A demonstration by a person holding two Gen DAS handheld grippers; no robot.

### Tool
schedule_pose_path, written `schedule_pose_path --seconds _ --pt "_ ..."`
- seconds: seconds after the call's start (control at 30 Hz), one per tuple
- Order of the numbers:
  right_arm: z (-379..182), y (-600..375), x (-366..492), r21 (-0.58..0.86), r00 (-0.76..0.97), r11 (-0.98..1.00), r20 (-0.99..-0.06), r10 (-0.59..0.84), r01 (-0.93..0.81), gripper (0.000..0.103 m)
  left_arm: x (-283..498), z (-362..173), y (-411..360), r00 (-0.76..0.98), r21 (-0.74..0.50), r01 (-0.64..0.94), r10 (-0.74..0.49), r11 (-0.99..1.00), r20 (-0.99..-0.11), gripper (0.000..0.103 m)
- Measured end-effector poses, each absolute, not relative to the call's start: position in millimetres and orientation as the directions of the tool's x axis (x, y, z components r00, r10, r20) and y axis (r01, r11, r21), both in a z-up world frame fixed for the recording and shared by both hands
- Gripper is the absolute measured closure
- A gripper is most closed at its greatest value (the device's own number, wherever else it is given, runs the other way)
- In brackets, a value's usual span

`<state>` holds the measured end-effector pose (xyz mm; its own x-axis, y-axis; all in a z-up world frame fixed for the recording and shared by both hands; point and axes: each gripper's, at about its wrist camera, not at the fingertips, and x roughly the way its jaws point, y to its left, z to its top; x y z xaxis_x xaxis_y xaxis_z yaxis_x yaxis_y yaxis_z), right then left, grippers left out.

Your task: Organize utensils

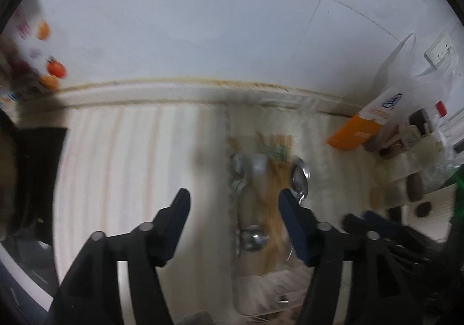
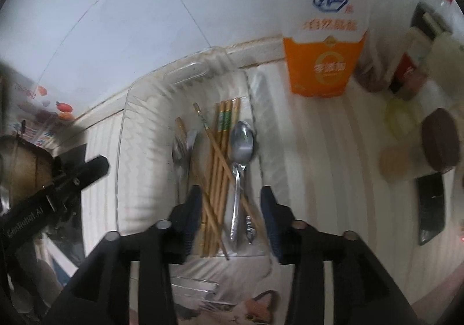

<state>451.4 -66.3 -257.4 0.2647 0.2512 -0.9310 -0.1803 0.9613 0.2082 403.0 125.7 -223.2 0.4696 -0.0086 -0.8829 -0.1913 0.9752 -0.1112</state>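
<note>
A clear plastic tray (image 2: pixel 127 110) lies on the striped counter. In it lie several wooden chopsticks (image 2: pixel 221 151), a large metal spoon (image 2: pixel 242 148) on the right and smaller spoons (image 2: pixel 182 148) on the left. My right gripper (image 2: pixel 230 203) is open and empty, just above the near end of the chopsticks and the spoon handle. My left gripper (image 1: pixel 233 209) is open and empty, low over the same tray; the spoons (image 1: pixel 300 177) and chopsticks (image 1: pixel 272 180) show blurred between its fingers. The left gripper also shows at the left edge of the right wrist view (image 2: pixel 87 171).
An orange and white carton (image 2: pixel 324 43) stands behind the tray against the tiled wall. Jars, a brown lid (image 2: pixel 440 145) and a dark phone (image 2: pixel 430 206) crowd the right side. A dark pot (image 2: pixel 26 168) sits at the left. A cat picture (image 2: pixel 261 307) lies near.
</note>
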Motion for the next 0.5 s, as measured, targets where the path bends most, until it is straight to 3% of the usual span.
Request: schedule_pose_path --seconds 0.07,0.17,0.23,0.3,0.5 --pt "-250.7 -66.4 438.5 0.129 0.315 0.971 -0.93 0.189 -0.204 0.046 390.1 -220.4 125.1 0.503 -0.058 -0.197 0.05 0.979 -0.863 0.022" --pt "-243.9 -67.7 418.7 0.037 0.373 0.976 -0.921 0.116 -0.213 0.025 369.7 -219.8 129.1 0.534 -0.053 -0.205 0.066 0.977 -0.843 0.0" --pt "-240.4 -70.2 405.8 -0.002 0.397 0.976 -0.914 0.086 -0.217 0.007 357.1 -219.8 129.8 0.534 -0.024 -0.217 0.099 0.976 -0.84 0.0" --pt "-236.4 -73.3 392.9 -0.034 0.416 0.976 -0.907 0.059 -0.214 0.002 345.6 -219.0 129.3 0.535 -0.013 -0.225 0.112 0.974 -0.837 0.0" --pt "-218.1 -88.3 360.4 -0.049 0.46 0.975 -0.886 0.058 -0.218 0.0 308.0 -207.5 118.2 0.558 0.0 -0.249 0.144 0.968 -0.818 0.0"
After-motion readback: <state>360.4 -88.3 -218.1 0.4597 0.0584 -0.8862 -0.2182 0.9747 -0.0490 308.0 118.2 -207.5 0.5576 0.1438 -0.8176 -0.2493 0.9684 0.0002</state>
